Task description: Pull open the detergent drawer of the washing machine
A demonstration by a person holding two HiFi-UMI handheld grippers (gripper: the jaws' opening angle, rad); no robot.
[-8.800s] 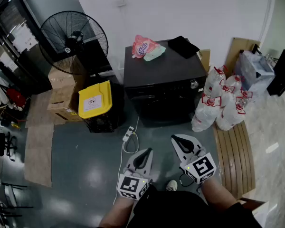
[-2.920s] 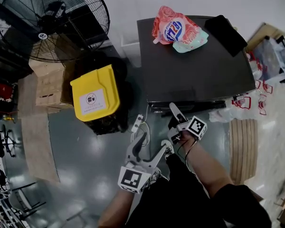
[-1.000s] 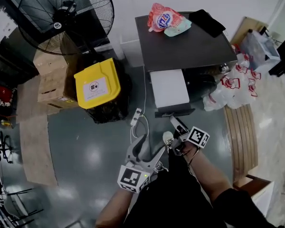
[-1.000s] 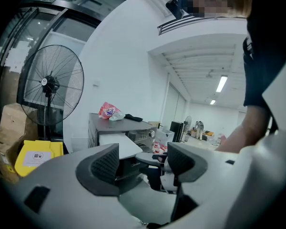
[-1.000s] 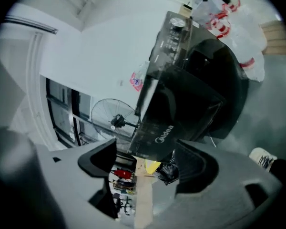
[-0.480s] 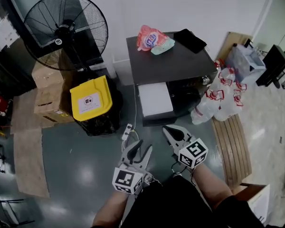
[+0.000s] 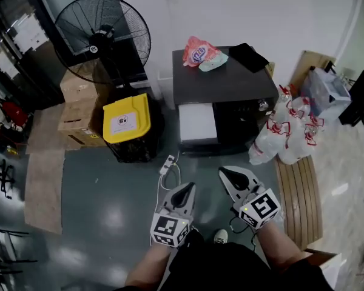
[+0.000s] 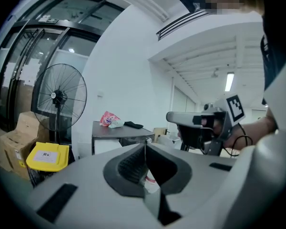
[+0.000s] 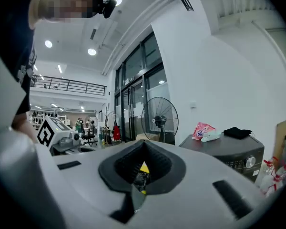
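Observation:
The dark washing machine (image 7: 230, 83) stands against the back wall, and its white detergent drawer (image 7: 197, 123) is pulled out toward me. Both grippers hover low in the head view, well short of the machine. My left gripper (image 7: 184, 189) has just closed its jaws, and they meet with nothing between them. To its right, my right gripper (image 7: 226, 174) is likewise shut and empty. The left gripper view shows the left gripper (image 8: 144, 147) aimed at the machine (image 8: 117, 130), with the right gripper (image 8: 174, 117) beside it. The right gripper (image 9: 143, 144) also faces the machine (image 9: 233, 151).
A pink snack bag (image 7: 200, 52) and a black cloth (image 7: 249, 56) lie on the machine. A yellow-lidded bin (image 7: 126, 119), cardboard boxes (image 7: 79, 111) and a standing fan (image 7: 103, 32) sit to its left. White plastic bags (image 7: 285, 132) and wooden slats (image 7: 297, 193) are on the right. A power strip (image 7: 167, 163) lies on the floor.
Both grippers have drawn back from the machine toward me. The left jaws went from wide open to shut. The right gripper rolled upright. The drawer stays pulled out.

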